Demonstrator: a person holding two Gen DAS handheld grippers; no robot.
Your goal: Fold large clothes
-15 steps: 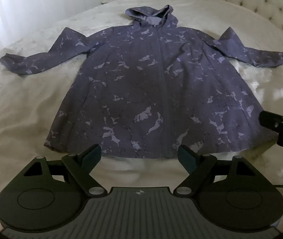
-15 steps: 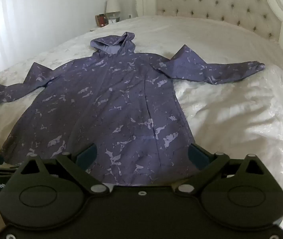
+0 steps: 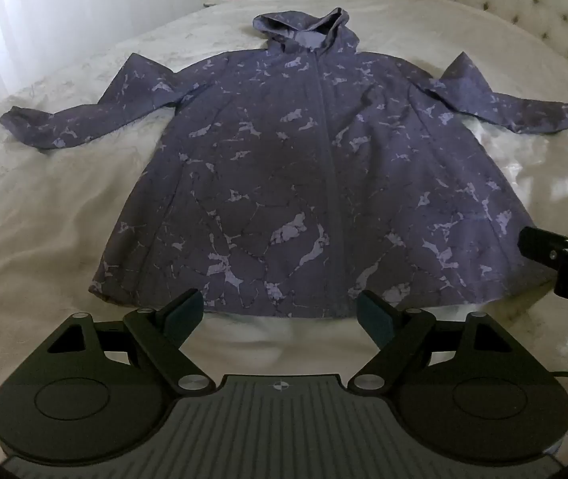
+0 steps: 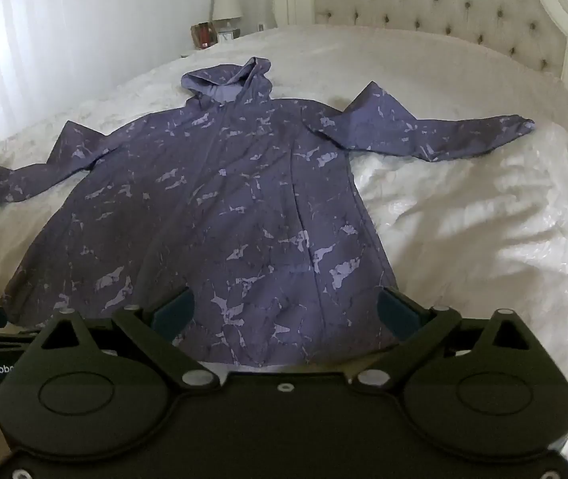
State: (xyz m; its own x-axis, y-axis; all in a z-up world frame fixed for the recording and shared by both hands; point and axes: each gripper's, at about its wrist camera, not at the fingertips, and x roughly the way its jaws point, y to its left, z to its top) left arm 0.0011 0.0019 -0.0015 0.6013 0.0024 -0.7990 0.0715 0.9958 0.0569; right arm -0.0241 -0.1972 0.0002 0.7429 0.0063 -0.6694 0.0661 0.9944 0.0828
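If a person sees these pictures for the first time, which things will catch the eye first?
First the purple hooded jacket, spread flat with both sleeves out on the white bedspread, its hood towards the tufted headboard. Next the two open grippers in the foreground: the left gripper just short of the hem, the right gripper over the jacket's lower right corner.

A matt purple cloth jacket [image 3: 315,183] with pale marbled print lies ahead of each matt black plastic hand-held gripper [image 3: 280,313]. Beneath it, a cream bedspread [image 4: 463,219] looks faintly glossy and wrinkled. Beyond, a tufted padded headboard [image 4: 435,4].
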